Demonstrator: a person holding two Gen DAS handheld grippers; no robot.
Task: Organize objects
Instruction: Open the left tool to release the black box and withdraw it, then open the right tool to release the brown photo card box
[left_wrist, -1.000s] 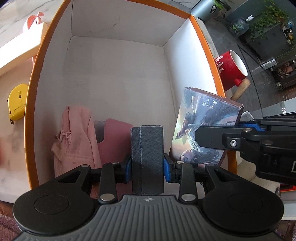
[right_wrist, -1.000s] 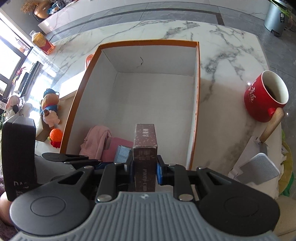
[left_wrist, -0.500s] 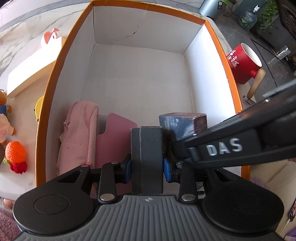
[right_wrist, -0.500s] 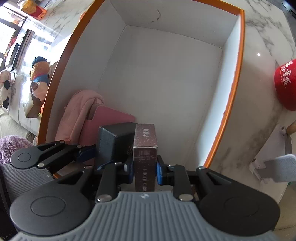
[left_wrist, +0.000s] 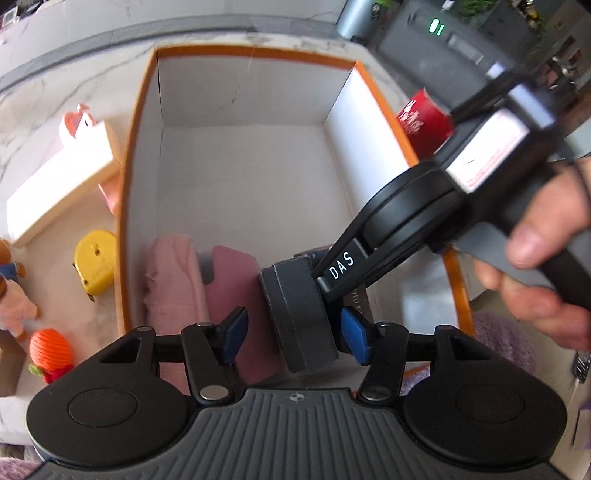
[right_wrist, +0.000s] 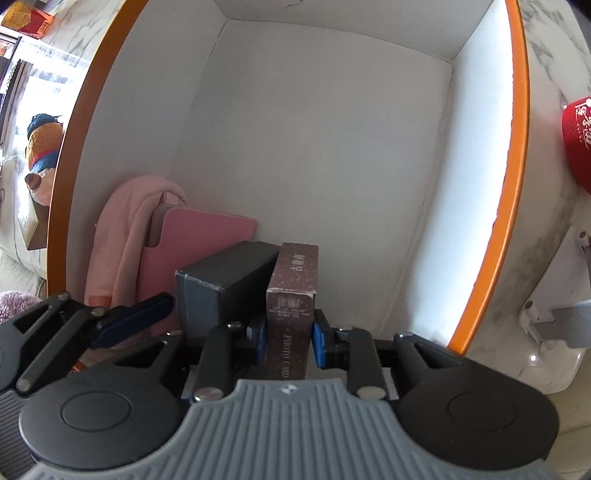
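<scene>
An orange-rimmed white box (left_wrist: 127, 206) (right_wrist: 513, 155) holds a pink backpack (left_wrist: 170, 280) (right_wrist: 122, 236) and a pink case (left_wrist: 236, 280) (right_wrist: 192, 240) at its near left. A dark grey box (left_wrist: 299, 314) (right_wrist: 221, 284) leans inside beside them. My left gripper (left_wrist: 293, 334) is open around it, the left pad apart from it. My right gripper (right_wrist: 289, 339) is shut on a brown photo-card box (right_wrist: 293, 295) standing next to the grey box. The right gripper's body (left_wrist: 424, 221) crosses the left wrist view.
On the marble top left of the box are a yellow tape measure (left_wrist: 94, 262), an orange knitted toy (left_wrist: 50, 350), a plush bear (right_wrist: 42, 155) and a white carton (left_wrist: 62, 184). A red mug (left_wrist: 424, 122) (right_wrist: 578, 144) stands to the right.
My left gripper has opened and let go of the dark grey box, which now leans in the box. My right gripper has lowered the photo-card box beside it.
</scene>
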